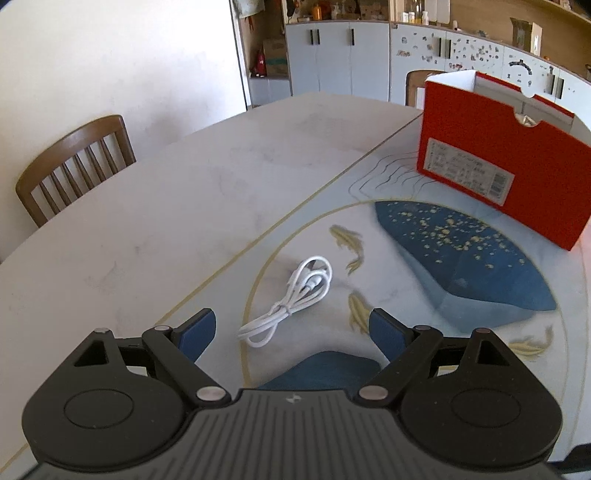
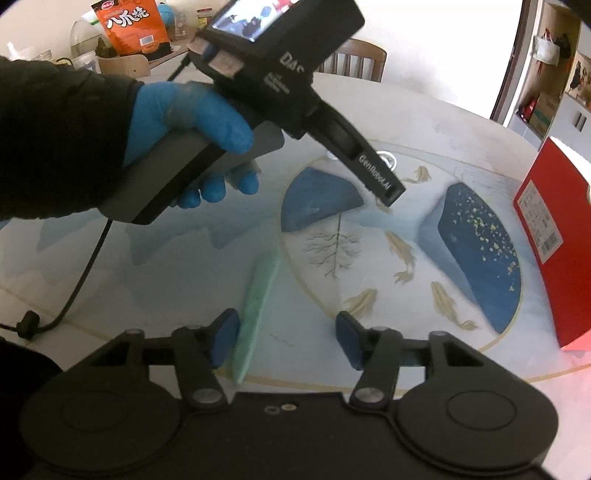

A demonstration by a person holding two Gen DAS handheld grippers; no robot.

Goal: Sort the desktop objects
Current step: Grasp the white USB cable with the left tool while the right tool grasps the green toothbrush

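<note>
A coiled white cable (image 1: 291, 299) lies on the patterned table (image 1: 184, 206), just ahead of my open, empty left gripper (image 1: 291, 330). An open red box (image 1: 506, 158) stands at the far right; it also shows at the right edge of the right wrist view (image 2: 554, 240). My right gripper (image 2: 284, 339) is open and empty, with a pale green flat object (image 2: 256, 302) lying on the table right beside its left pad (image 2: 223, 341). The left gripper tool (image 2: 295, 92), held by a blue-gloved hand (image 2: 195, 122), hovers above the table in the right wrist view.
A wooden chair (image 1: 74, 162) stands at the table's far left. White cabinets (image 1: 369, 59) line the back wall. An orange snack bag (image 2: 129, 26) and clutter sit at the table's far side. A black cord (image 2: 74, 288) trails over the table at left.
</note>
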